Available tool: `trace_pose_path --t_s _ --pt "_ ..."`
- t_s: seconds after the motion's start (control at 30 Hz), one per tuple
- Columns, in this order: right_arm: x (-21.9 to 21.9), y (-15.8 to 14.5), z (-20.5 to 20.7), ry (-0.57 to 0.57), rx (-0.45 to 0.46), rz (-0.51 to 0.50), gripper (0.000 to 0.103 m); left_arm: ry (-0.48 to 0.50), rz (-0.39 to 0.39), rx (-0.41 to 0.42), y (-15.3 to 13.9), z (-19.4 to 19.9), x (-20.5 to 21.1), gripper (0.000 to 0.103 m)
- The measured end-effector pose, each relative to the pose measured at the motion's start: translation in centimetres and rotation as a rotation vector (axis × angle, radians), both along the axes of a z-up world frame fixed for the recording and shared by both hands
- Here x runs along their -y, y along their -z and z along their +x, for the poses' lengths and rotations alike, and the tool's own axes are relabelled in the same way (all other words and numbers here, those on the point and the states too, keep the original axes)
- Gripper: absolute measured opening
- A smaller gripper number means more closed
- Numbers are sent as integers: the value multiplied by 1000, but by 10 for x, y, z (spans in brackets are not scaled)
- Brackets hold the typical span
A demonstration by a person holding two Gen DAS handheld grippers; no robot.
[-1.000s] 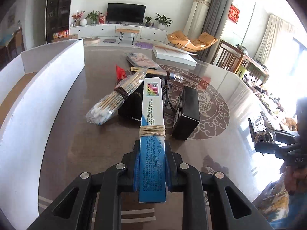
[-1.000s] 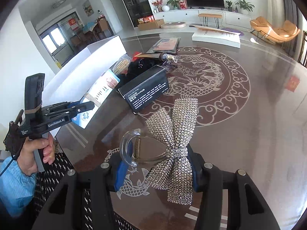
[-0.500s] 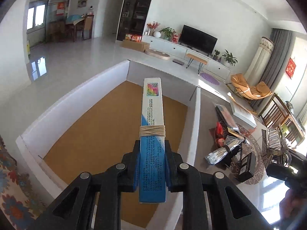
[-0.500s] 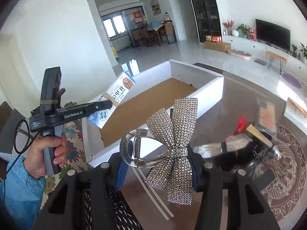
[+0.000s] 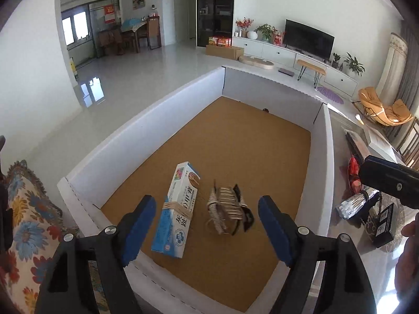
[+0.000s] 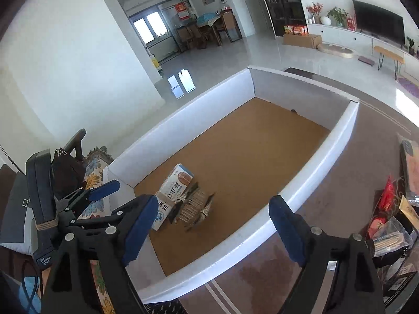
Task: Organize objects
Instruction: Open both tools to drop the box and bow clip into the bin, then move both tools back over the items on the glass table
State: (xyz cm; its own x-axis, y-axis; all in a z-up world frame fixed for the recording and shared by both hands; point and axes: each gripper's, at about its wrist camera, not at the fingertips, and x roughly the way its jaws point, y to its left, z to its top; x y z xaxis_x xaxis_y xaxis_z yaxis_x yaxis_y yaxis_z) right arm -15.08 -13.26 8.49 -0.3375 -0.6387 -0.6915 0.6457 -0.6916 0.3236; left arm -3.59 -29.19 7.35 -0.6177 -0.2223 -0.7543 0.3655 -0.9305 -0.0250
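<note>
1. White walls point(image 5: 327, 2), glossy pale floor point(image 5: 157, 62) catching window glare.
2. Television point(image 5: 309, 36) on a low white cabinet point(image 5: 269, 49).
3. Orange lounge chair point(image 5: 385, 107) far right; dining table point(image 6: 209, 23) by the windows point(image 6: 150, 27).

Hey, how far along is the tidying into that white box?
Done: a blue carton and a sparkly bow clip lie side by side on the white box's brown floor. In hand: nothing; the left gripper and right gripper are both opening, with nothing between the fingers. Left: the pile on the table beside the box, including a swab bundle and a black box.
</note>
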Motion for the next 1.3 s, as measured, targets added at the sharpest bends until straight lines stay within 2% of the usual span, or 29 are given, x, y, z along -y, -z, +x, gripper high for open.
trace_pose_path --t_s 0.13,0.2,0.23,0.3,0.33,0.43,0.5,0.6,0.67,0.8,1.03,1.3 --pt "-94 4 28 182 -150 58 96 207 98 -47 -10 15 -71 81" --pt "-153 16 51 304 -200 130 99 335 127 -38 -6 18 -121 88" --pt "-182 27 61 368 -209 176 100 392 135 -24 -1 20 -145 95" --pt "-241 55 79 490 -182 268 100 480 165 33 19 13 -189 98" --pt "-270 73 83 545 -135 311 101 514 178 76 34 5 -208 98" --pt "-339 117 79 672 6 381 100 554 109 196 77 -25 -258 98" --pt "-367 130 72 734 41 390 100 568 60 244 99 -47 -282 98" --pt "-384 134 54 777 34 393 103 565 0 258 122 -75 -302 98" --pt "-383 132 39 791 27 395 103 553 4 257 132 -95 -311 99" --pt "-377 135 4 825 31 387 103 536 -17 187 136 -122 -326 103" --pt "-374 137 2 828 17 380 103 541 -18 129 138 -142 -334 103" --pt "-374 137 2 828 18 380 103 536 -18 118 137 -165 -333 103"
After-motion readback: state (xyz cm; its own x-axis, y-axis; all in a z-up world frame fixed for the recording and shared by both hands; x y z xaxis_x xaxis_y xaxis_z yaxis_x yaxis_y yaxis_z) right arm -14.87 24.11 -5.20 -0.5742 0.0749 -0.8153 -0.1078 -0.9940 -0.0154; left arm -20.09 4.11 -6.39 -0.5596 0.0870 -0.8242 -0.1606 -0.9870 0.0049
